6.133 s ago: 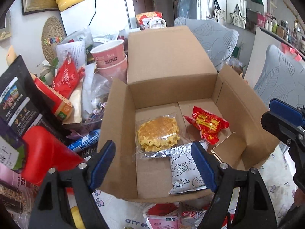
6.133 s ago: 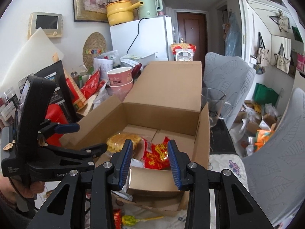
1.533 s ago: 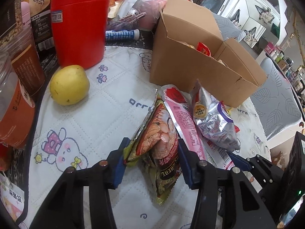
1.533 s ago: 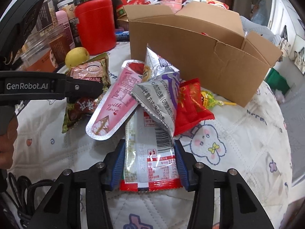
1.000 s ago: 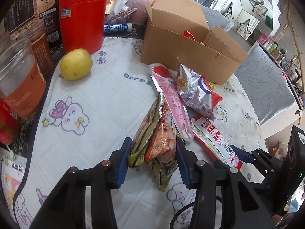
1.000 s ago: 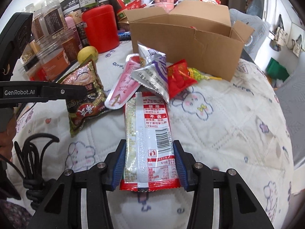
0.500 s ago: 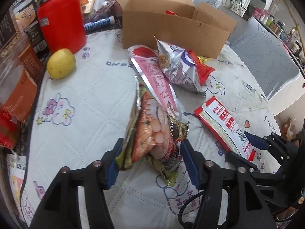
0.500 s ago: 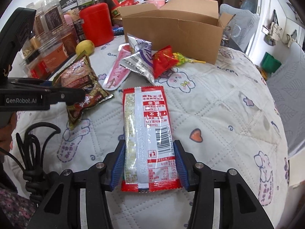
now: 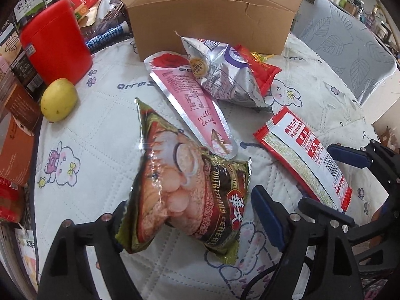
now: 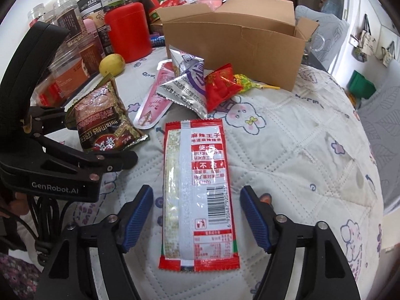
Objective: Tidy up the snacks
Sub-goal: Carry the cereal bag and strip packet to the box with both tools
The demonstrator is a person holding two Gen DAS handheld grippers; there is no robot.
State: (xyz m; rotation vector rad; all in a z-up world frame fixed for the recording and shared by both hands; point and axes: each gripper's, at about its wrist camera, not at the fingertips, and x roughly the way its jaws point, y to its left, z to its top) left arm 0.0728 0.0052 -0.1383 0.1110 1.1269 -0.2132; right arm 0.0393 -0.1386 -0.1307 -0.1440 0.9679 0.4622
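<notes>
A brown-and-green noodle packet (image 9: pixel 190 182) lies tilted on the quilted cloth between the fingers of my left gripper (image 9: pixel 192 207). The jaws are opening; the right pad (image 9: pixel 267 215) stands clear of the packet, which hides the left pad. A long red-and-white packet (image 10: pixel 197 175) lies flat between the fingers of my right gripper (image 10: pixel 196 200), whose jaws are also opening, with a gap on each side. Behind them lie a pink cone-shaped packet (image 9: pixel 195 100), a silver-purple bag (image 9: pixel 225 75) and a small red packet (image 9: pixel 262 70), in front of the open cardboard box (image 9: pixel 212 22).
A red canister (image 9: pixel 52 42) and a yellow fruit (image 9: pixel 58 98) sit at the left, with several jars (image 10: pixel 67 57) behind them. A grey chair (image 9: pixel 350 45) stands past the table's right edge. A black cable (image 10: pixel 45 212) hangs beside a hand at the lower left.
Both grippers have opened. The noodle packet has dropped from upright to lying tilted on the cloth. The red-and-white packet now lies free between the right fingers.
</notes>
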